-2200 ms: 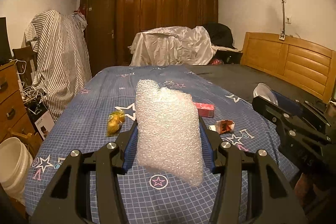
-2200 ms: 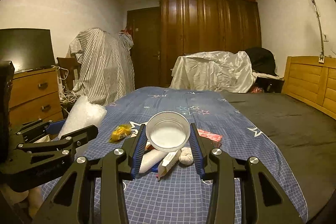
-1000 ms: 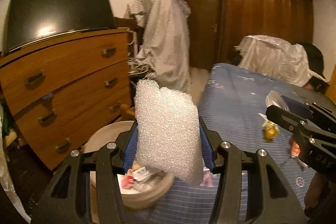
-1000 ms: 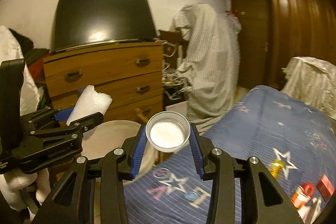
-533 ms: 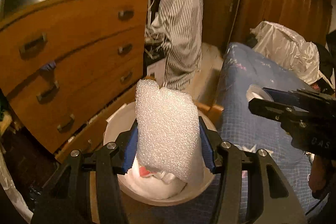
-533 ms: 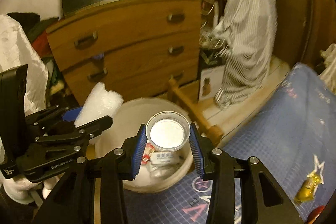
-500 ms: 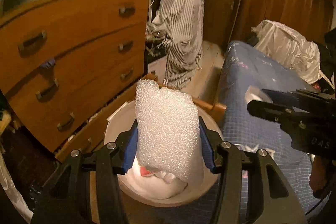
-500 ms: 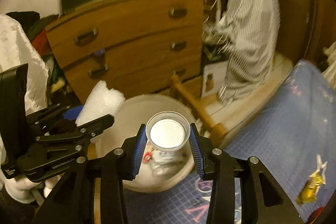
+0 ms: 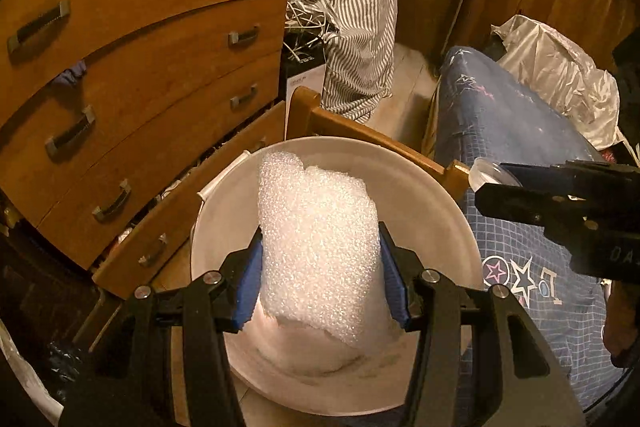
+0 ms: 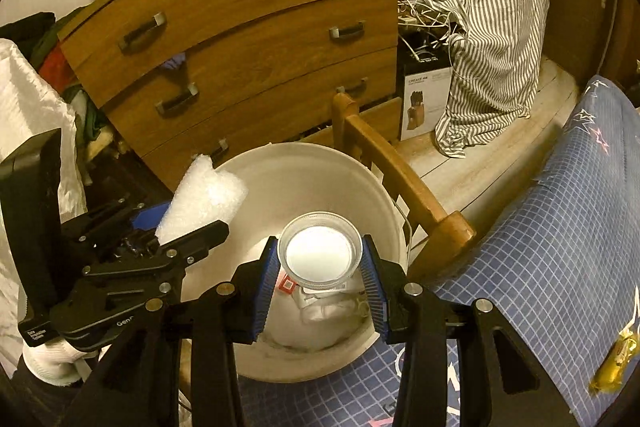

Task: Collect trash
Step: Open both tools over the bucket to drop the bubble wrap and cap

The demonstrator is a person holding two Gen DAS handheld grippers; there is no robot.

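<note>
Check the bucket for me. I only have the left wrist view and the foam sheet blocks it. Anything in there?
Observer: Yes. The right wrist view shows crumpled white paper and a red-and-white wrapper at the bottom of the white bucket.
Operator: What is the right gripper carrying? I only see an edge of it.
Observer: A clear round plastic container, clamped between its jaws with the open side facing the camera.
Operator: Any trash on the bed?
Observer: One yellow wrapper lies on the blue bedspread. The rest of the bed is out of frame.
</note>
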